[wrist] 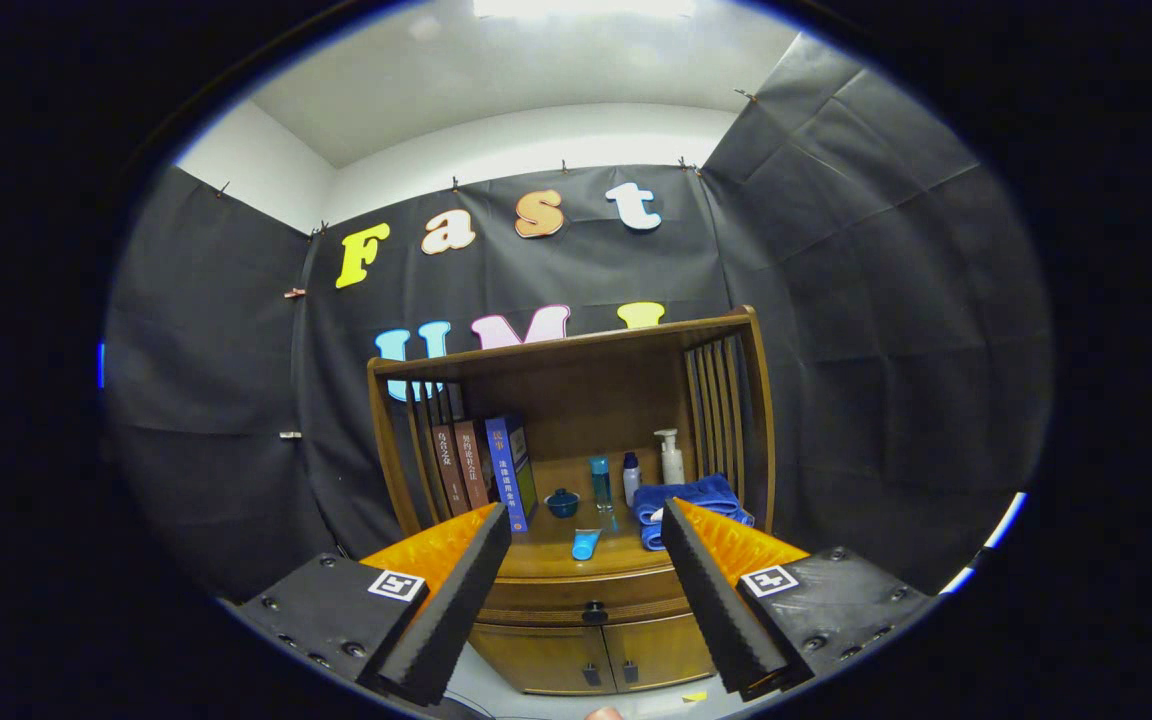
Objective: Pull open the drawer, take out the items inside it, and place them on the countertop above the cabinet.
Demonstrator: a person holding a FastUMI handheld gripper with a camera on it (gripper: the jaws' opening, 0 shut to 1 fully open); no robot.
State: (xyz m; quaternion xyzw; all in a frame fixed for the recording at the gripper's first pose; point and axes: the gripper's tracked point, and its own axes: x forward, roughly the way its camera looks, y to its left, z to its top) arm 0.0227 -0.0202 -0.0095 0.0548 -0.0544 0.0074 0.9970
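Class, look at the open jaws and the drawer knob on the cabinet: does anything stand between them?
Nothing visible does. The gripper is open, and the drawer knob sits in the gap between its jaws, beyond them, with the drawer shut under the countertop.

The camera rides on the hand-held gripper (586, 585) and looks forward along its two fingers (456, 600), which stand wide apart and grip nothing; it faces the wooden cabinet (576, 500) head-on from well back and slightly above the counter (561, 555); the closed drawer (591, 603) and its knob (594, 612) lie beyond the fingers, between them; the fisheye lens also takes in the booth's walls and the ceiling.
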